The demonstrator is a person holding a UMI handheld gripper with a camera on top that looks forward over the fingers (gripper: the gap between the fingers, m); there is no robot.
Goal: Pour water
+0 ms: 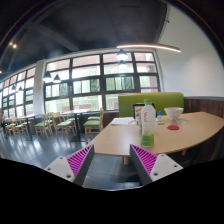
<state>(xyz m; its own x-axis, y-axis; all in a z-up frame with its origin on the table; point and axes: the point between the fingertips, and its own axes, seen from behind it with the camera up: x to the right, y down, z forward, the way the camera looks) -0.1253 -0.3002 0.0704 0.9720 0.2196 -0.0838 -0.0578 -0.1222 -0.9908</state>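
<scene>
A clear plastic bottle (148, 122) with a green cap and red label stands upright on a light wooden table (115, 139), well beyond my fingers and to the right. A white cup or bowl (174, 116) stands further right on the same table. My gripper (112, 160) is open and empty, its two magenta pads (79, 160) wide apart, short of the table's near edge with only floor and table edge between them.
A green sofa (150, 102) stands behind the table against the wall. Wooden tables and chairs (40, 124) fill the left side by large windows (95, 82). Dark shiny floor (40, 148) lies between me and the table.
</scene>
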